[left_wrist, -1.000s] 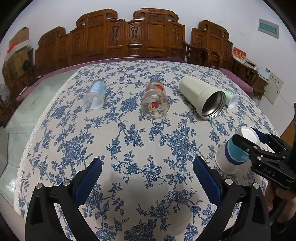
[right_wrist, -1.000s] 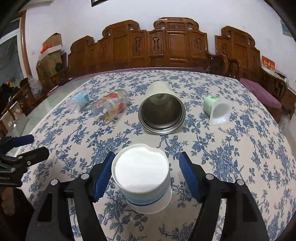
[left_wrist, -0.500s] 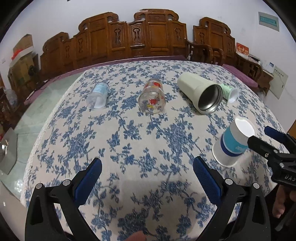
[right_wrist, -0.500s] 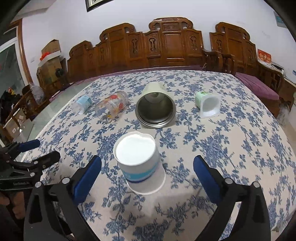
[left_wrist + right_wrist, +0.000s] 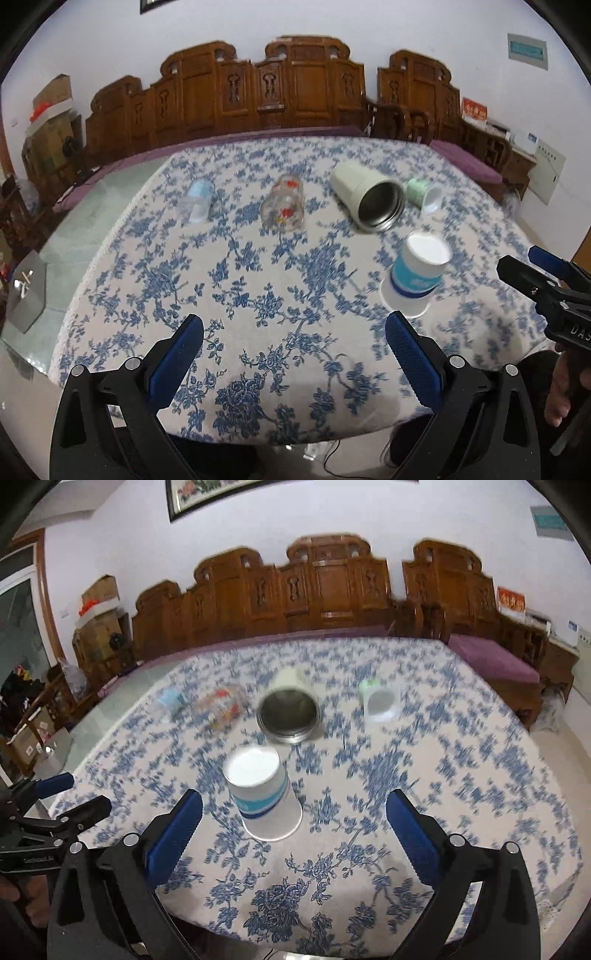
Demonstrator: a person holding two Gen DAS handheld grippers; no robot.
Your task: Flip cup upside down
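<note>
two wrist views side by side over the near table [image 5: 258,369] edge, facing the far chairs [image 5: 332,587]

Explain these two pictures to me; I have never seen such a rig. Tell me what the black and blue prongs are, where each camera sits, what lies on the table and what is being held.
No robot here: a person holds a two-finger gripper in each hand, with a fisheye camera on each looking along its fingers. The prongs at the bottom of each picture are that gripper's own fingers: the left gripper in one, the right gripper in the other. Both are open and hold nothing.

On the flowered tablecloth, a white and blue paper cup stands upside down, mouth on the cloth. Behind it four things lie on their sides: a cream steel tumbler, a green cup, a patterned glass and a small clear cup.
</note>
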